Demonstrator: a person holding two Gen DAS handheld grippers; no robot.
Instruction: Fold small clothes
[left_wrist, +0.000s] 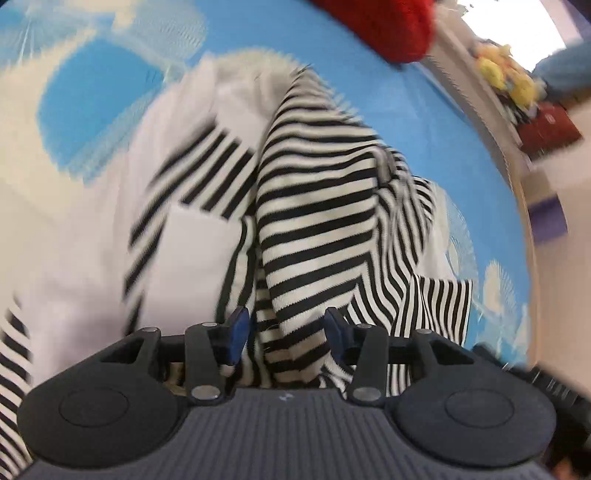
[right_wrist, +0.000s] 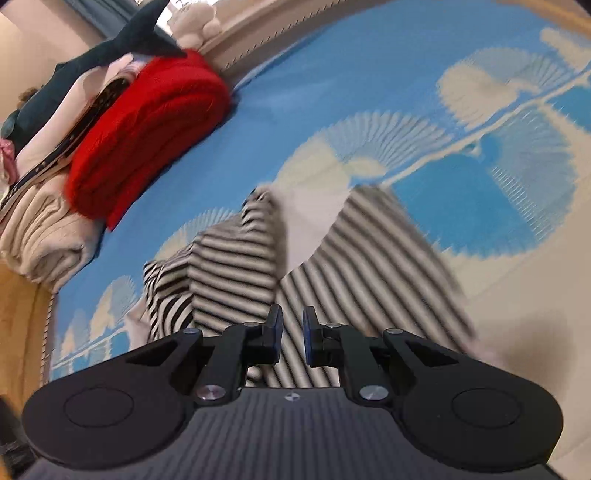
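Note:
A black-and-white striped garment with white panels (left_wrist: 314, 229) lies bunched on the blue and cream patterned mat (left_wrist: 443, 122). My left gripper (left_wrist: 288, 328) has its jaws apart, and a thick fold of the striped cloth runs between the blue pads (left_wrist: 240, 325). In the right wrist view the same garment (right_wrist: 351, 258) is blurred and stretches ahead over the mat (right_wrist: 369, 92). My right gripper (right_wrist: 292, 328) has its jaws close together with striped cloth in the narrow gap.
A folded red knit (right_wrist: 147, 129) sits on a stack of folded clothes (right_wrist: 44, 236) at the mat's far left, with a dark shark plush (right_wrist: 92, 51) behind. The red knit (left_wrist: 388, 26) and yellow toys (left_wrist: 506, 77) show in the left wrist view.

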